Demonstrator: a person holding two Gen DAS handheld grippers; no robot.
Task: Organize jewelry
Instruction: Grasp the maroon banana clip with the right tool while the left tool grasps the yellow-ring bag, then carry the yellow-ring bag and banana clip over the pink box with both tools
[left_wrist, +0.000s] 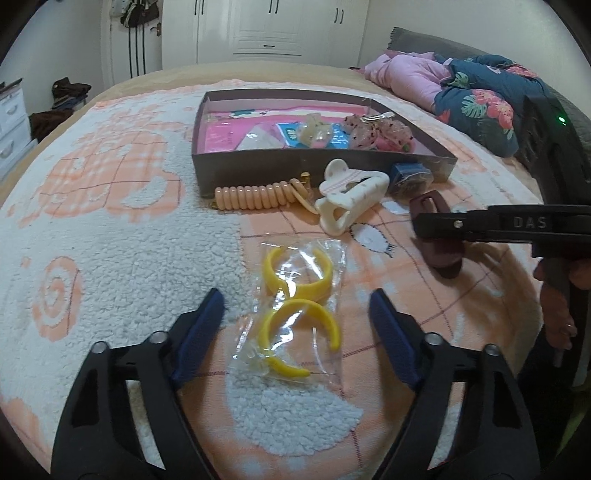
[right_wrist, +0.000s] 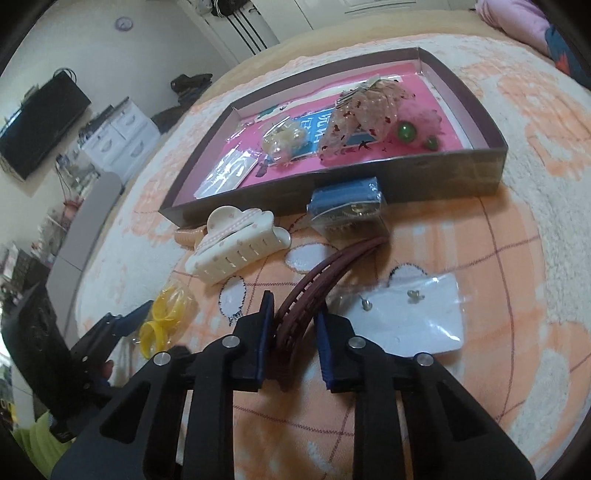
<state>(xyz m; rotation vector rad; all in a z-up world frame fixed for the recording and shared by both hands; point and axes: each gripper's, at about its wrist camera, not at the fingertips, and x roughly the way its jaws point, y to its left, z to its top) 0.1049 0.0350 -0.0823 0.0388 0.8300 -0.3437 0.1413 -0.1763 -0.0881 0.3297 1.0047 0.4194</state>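
Note:
A clear bag of yellow hoop pieces (left_wrist: 295, 310) lies on the blanket between the wide-open fingers of my left gripper (left_wrist: 297, 308); it also shows in the right wrist view (right_wrist: 164, 321). My right gripper (right_wrist: 293, 317) is closed around a dark maroon hair clip (right_wrist: 314, 280) that rests on the blanket; this clip also shows in the left wrist view (left_wrist: 439, 240). A cream claw clip (left_wrist: 351, 199) (right_wrist: 236, 247), a peach spiral hair tie (left_wrist: 258, 194) and a blue packet (right_wrist: 347, 206) lie in front of the brown tray (left_wrist: 288, 166) (right_wrist: 443, 173).
The tray holds pink lining, packets, a pink floral scrunchie (right_wrist: 369, 110) and green beads (right_wrist: 406, 131). A white card with two stud earrings (right_wrist: 410, 317) lies right of my right gripper. Folded clothes (left_wrist: 461, 92) sit at the far right of the bed.

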